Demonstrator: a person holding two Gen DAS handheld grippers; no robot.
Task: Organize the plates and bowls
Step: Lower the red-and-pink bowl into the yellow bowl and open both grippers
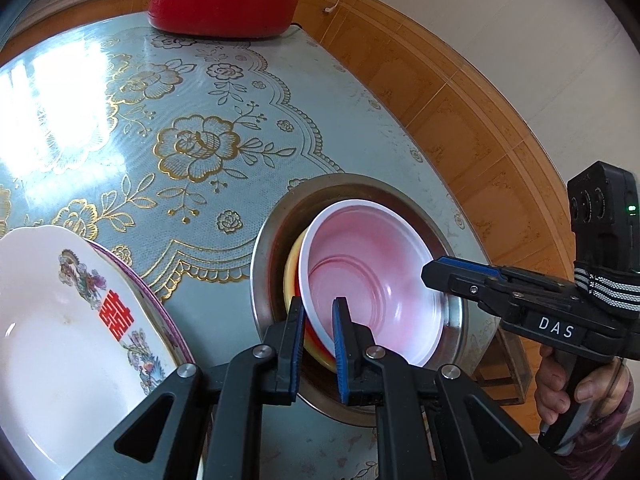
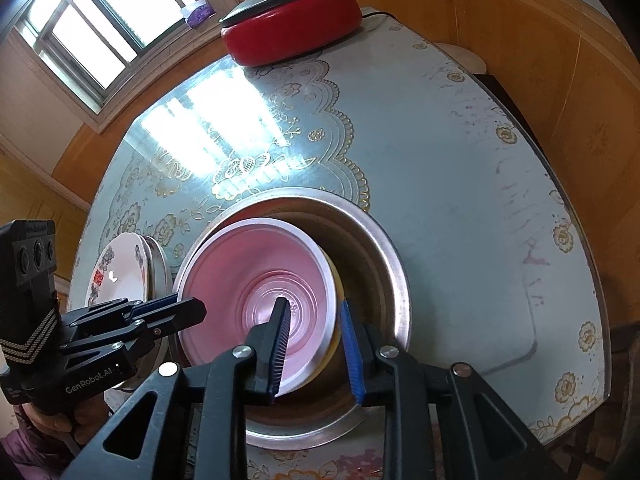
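Two grippers meet over the pink bowl, which sits tilted on a yellow bowl inside the steel basin at the lower centre of both views. The left gripper is clenched on the near rim of the pink bowl, while the right gripper has its jaws apart around the opposite rim, the pads not pressing on it. At the lower left of the left view, white plates lie stacked on the blue flowered table, with a red cooker at the top.
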